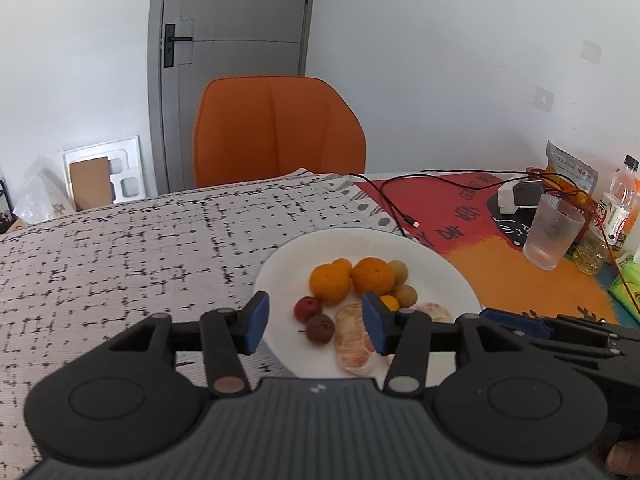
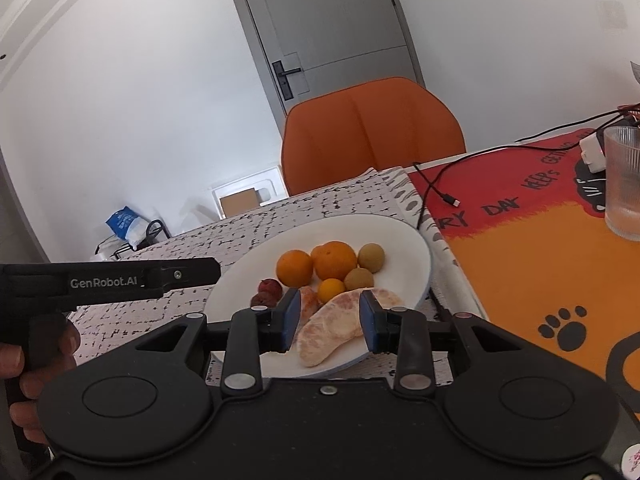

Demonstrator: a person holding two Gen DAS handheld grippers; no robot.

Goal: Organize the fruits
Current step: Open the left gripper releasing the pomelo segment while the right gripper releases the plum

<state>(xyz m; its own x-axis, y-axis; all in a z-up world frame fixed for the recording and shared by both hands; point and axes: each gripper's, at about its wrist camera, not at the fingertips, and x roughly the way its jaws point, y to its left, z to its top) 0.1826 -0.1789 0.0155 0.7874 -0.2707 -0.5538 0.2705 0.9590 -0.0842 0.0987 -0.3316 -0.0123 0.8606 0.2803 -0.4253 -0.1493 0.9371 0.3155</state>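
Observation:
A white plate (image 1: 288, 272) on the patterned cloth holds two oranges (image 1: 330, 282), two brownish longans (image 1: 405, 295), a small yellow fruit (image 1: 389, 302) and two dark red fruits (image 1: 307, 309). My left gripper (image 1: 316, 322) hovers open over the plate's near side. A peeled pomelo segment (image 1: 352, 340) lies on the plate beside the right pad, untouched. My right gripper (image 2: 330, 320) is over the plate's (image 2: 248, 292) near rim. Its blue pads close on another pomelo segment (image 2: 332, 328). In the left wrist view the right gripper (image 1: 486, 314) comes in from the right.
A ribbed glass (image 1: 552, 236) stands on the red-and-orange mat to the right, with bottles (image 1: 618, 204), a white charger (image 1: 508, 196) and a black cable (image 1: 400, 208) behind it. An orange chair (image 1: 276, 132) stands at the table's far edge. A hand (image 2: 40, 344) holds the left gripper.

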